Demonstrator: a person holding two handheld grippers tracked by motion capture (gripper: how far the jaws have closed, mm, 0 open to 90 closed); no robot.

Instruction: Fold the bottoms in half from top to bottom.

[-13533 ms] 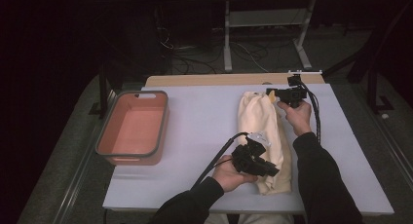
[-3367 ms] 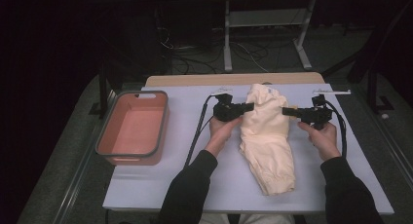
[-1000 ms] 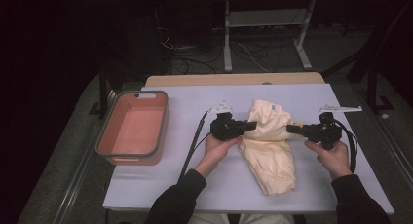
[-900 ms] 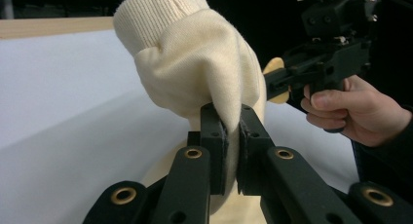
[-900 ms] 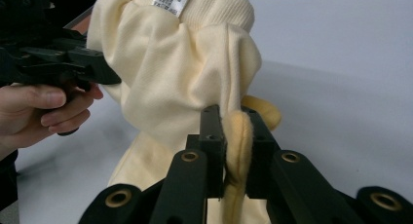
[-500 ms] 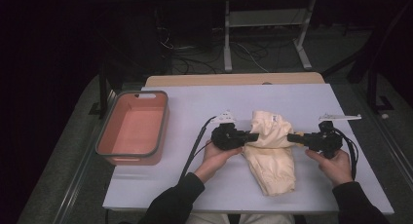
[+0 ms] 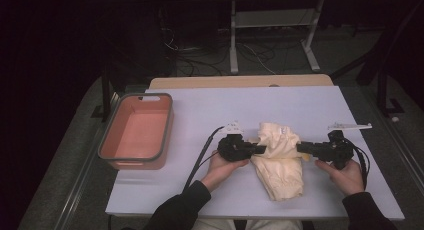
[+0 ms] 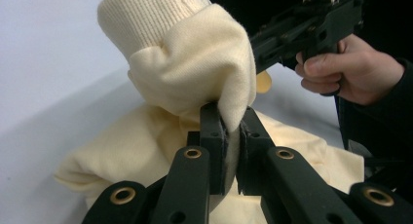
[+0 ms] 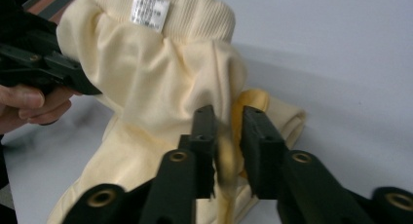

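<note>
High view: the cream garment (image 7: 279,160) lies lengthwise toward the person between both grippers. The left gripper (image 7: 260,149) pinches its left edge; the right gripper (image 7: 300,148), touching the right edge, has just been opening, cloth loose between its jaws.

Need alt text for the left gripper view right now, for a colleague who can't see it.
The left gripper is clamped on a fold of a cream knitted garment, its ribbed cuff bunched above the jaws, over a pale table. Behind, at upper right, a hand holds the right gripper at the cloth.
</note>
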